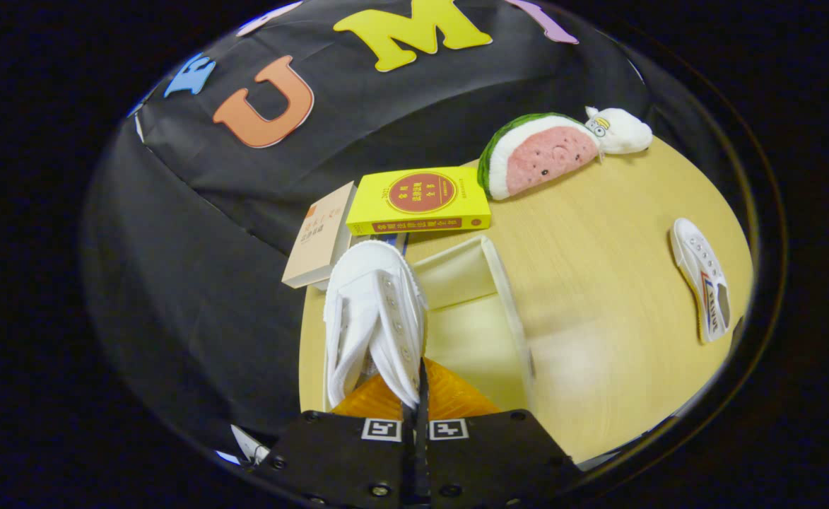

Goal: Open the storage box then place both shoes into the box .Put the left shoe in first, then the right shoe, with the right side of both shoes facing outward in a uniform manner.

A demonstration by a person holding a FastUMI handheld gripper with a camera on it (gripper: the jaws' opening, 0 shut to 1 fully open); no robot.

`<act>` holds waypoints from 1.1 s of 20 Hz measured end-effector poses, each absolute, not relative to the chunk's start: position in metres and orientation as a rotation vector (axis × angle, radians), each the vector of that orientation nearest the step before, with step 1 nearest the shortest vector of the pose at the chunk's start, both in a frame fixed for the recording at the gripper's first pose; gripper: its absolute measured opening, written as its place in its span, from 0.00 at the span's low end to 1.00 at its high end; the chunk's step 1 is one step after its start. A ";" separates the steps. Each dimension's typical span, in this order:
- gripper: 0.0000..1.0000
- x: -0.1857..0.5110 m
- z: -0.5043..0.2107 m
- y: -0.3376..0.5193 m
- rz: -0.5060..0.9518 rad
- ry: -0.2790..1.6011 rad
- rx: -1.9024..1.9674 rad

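The gripper is pinched narrow on the white sneaker's upper edge, hanging it over the open storage box; such a thin hold could slip, dropping it askew, while the other sneaker waits far right on the surface

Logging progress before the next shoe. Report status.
Gripper shut on white shoe, over open storage box. Second shoe lies on table, apart. Books beyond box, not blocking.

Bright, even light falls from overhead. A soft glare patch blurs the tabletop. Fisheye bending warps everything toward the edges.
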State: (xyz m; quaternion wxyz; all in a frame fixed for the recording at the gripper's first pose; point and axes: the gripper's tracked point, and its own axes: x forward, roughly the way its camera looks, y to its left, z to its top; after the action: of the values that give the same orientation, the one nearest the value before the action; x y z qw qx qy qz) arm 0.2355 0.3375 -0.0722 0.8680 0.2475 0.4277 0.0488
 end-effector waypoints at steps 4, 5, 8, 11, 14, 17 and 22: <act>0.00 0.233 -0.093 0.350 0.050 0.874 0.527; 0.00 0.235 -0.094 0.351 0.045 0.858 0.516; 0.00 0.231 -0.099 0.354 0.036 0.831 0.452; 0.00 0.228 -0.105 0.360 0.041 0.834 0.425; 0.00 0.226 -0.116 0.365 0.057 0.848 0.371; 0.00 0.223 -0.132 0.371 0.085 0.916 0.307; 0.01 0.224 -0.144 0.366 0.121 0.972 0.105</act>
State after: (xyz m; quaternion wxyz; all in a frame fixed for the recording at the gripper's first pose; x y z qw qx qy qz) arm 0.2238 0.3658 -0.1441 0.8810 0.0504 0.4668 0.0580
